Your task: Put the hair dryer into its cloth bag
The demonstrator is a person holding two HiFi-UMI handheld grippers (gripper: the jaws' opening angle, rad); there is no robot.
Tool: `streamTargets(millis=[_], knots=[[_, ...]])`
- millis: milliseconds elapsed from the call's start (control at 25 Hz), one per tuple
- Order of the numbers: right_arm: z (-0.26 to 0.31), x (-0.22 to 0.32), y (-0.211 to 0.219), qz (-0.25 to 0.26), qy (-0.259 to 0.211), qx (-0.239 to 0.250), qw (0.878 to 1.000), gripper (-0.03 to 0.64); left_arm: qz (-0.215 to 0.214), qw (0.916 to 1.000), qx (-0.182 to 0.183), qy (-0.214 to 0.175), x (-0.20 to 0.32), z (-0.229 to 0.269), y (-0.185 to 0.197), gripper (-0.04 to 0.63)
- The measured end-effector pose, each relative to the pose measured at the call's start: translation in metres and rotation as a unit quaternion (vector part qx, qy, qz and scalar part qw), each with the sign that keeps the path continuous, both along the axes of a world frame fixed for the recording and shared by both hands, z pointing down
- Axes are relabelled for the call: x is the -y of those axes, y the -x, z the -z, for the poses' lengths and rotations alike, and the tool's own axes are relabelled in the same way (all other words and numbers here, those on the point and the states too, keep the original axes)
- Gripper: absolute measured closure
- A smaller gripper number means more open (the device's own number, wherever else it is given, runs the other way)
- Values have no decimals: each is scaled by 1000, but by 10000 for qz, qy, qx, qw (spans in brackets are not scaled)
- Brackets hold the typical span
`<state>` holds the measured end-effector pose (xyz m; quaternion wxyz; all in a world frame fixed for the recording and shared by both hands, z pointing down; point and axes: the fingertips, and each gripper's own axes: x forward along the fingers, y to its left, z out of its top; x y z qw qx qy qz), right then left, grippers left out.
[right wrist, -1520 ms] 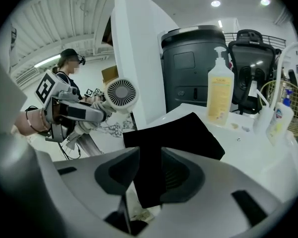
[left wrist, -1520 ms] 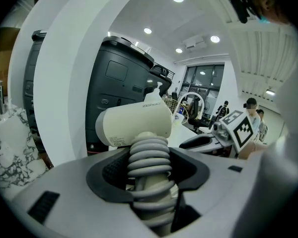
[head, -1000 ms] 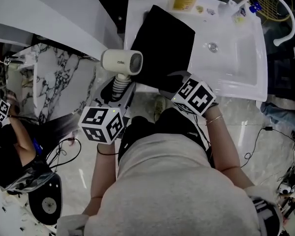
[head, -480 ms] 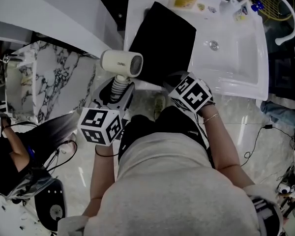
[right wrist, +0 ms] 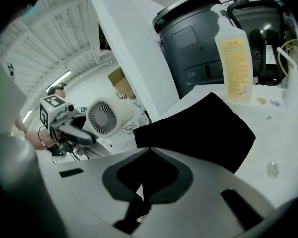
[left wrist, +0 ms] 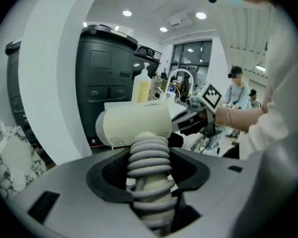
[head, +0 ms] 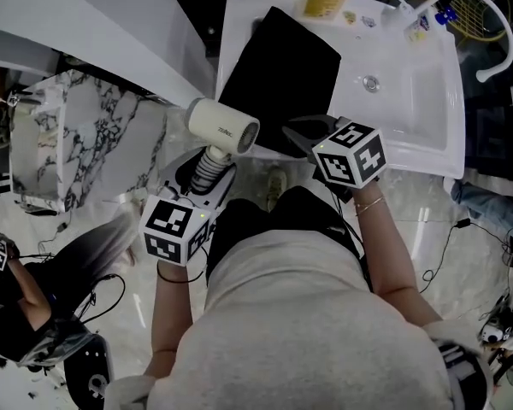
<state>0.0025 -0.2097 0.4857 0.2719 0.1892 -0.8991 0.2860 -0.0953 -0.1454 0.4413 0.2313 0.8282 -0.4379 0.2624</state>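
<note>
Hair dryer [head: 223, 126]: one, cream barrel, grey ribbed handle; left claw [head: 209, 162] is grasping the handle. Right claw [head: 297, 131] is clenching the one black cloth bag [head: 278, 75] at its edge.

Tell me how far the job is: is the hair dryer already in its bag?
Done: the left gripper holds the cream hair dryer by its ribbed grey handle. In hand: the right gripper is shut at the near edge of the flat black cloth bag, seemingly pinching it. Left: opening the bag and sliding the dryer in.
</note>
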Motion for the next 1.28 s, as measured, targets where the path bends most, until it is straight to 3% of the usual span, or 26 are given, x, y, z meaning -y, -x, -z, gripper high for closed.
streamTargets(millis=[360, 720, 1040, 1280], knots=[[38, 11, 2, -299, -108, 860, 9958, 617, -868, 9948, 22, 527, -30, -15, -32, 368], [54, 23, -2, -629, -314, 1105, 9914, 617, -1463, 9865, 45, 730, -42, -19, -46, 368], [62, 24, 1, -659, -416, 1313, 9883, 617, -1671, 9800, -287, 1042, -50, -25, -51, 368], [63, 14, 1, -529, -460, 1308, 9889, 617, -1367, 9787, -738, 1344, -40, -34, -49, 368]])
